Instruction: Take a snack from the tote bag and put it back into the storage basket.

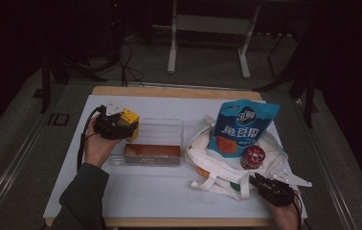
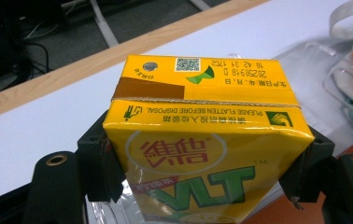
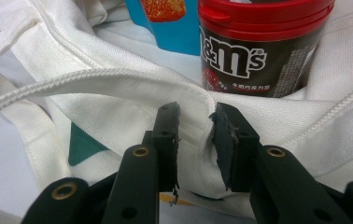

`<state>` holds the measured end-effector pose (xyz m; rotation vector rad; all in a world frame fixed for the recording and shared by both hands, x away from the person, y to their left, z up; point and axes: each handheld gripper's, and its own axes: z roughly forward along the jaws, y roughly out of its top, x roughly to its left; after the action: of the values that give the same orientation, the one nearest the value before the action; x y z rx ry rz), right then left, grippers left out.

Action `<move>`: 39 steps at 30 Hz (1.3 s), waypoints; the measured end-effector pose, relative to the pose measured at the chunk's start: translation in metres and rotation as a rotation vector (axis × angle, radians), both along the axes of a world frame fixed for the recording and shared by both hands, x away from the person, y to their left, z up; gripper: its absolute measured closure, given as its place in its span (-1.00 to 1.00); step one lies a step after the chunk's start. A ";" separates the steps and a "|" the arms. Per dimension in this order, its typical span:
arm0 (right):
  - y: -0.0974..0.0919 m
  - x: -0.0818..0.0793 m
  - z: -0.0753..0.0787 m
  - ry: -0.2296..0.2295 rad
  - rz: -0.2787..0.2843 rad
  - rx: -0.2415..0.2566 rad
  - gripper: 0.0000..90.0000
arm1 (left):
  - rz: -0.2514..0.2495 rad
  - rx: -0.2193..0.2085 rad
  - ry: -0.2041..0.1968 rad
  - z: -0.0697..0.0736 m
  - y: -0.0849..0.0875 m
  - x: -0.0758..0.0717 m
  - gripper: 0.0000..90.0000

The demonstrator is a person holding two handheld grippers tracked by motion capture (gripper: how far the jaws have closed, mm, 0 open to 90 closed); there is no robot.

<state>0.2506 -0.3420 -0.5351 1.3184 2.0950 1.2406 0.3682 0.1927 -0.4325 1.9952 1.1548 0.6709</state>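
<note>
My left gripper (image 1: 118,125) is shut on a yellow drink carton (image 1: 130,121), held at the left end of a clear plastic container (image 1: 162,128). In the left gripper view the black jaws press both sides of the carton (image 2: 202,112), whose top faces the camera. A white tote bag (image 1: 217,168) lies at the right with a blue snack bag (image 1: 244,127) and a red-lidded M&M's jar (image 1: 253,157) standing in it. My right gripper (image 1: 256,180) pinches the tote bag's front hem (image 3: 118,79), just below the jar (image 3: 258,46).
A brown box (image 1: 151,152) lies along the near side of the clear container. The white table top (image 1: 160,194) ends close to the person's forearms. Beyond the far edge stand a dark floor, cables and a white frame (image 1: 208,28).
</note>
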 end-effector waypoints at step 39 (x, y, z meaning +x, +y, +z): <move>0.000 0.000 0.000 -0.001 -0.002 -0.001 0.56 | 0.052 -0.009 0.116 -0.035 0.017 -0.019 -0.42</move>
<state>0.2503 -0.3417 -0.5351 1.3191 2.0929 1.2385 0.3493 0.2097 -0.4673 2.0248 1.2799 0.5809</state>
